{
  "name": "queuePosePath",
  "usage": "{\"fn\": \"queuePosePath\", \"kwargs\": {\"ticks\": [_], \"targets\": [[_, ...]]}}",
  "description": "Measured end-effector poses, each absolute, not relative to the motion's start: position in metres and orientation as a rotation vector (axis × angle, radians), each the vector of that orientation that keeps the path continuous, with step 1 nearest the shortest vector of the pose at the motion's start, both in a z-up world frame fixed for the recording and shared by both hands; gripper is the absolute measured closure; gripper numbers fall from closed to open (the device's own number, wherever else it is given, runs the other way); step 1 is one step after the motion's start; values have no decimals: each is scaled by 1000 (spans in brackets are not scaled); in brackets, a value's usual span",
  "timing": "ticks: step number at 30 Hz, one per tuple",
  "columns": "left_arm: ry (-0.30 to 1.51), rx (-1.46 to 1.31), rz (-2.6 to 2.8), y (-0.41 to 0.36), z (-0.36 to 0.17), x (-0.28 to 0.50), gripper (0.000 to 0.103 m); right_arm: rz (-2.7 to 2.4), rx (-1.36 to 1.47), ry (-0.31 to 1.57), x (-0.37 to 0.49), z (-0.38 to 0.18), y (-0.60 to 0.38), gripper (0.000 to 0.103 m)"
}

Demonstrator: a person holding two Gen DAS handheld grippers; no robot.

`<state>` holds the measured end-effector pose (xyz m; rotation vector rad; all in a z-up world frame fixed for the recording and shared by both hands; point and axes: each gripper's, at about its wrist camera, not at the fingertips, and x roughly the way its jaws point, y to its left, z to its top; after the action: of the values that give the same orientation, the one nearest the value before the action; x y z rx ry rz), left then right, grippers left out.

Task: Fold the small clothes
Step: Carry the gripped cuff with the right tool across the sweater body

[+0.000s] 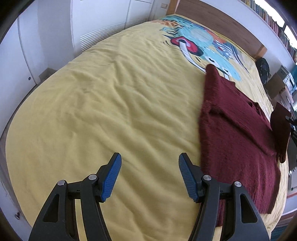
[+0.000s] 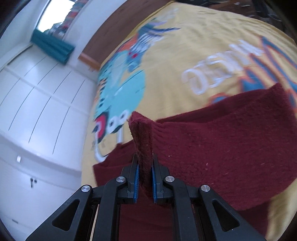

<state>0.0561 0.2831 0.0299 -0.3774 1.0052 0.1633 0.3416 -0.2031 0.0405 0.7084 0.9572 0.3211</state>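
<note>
A dark red knitted sweater (image 1: pixel 233 137) lies on a yellow bedspread (image 1: pixel 111 96) at the right of the left wrist view. My left gripper (image 1: pixel 149 163) is open and empty, hovering over bare bedspread just left of the sweater's edge. My right gripper (image 2: pixel 144 166) is shut on a pinched fold of the sweater (image 2: pixel 143 137) and holds that part lifted above the rest of the sweater (image 2: pixel 222 144). The lifted part also shows at the far right of the left wrist view (image 1: pixel 280 128).
The bedspread has a printed cartoon design (image 1: pixel 200 40) toward the wooden headboard (image 1: pixel 213 16). White cupboards (image 2: pixel 37 103) stand beside the bed. Boxes and shelves (image 1: pixel 282 81) stand past the bed's right side.
</note>
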Motion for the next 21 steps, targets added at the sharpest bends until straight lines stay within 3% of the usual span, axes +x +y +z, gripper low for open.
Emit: {"fn": "queuePosePath", "kwargs": {"ticks": [9,21], "targets": [[1002,-424,181,307,23,45,45,496,652,971,343,46,-93,92],[1024,-445,189,316,10,39,45,572,583,1042,332,16,-22,92]]}}
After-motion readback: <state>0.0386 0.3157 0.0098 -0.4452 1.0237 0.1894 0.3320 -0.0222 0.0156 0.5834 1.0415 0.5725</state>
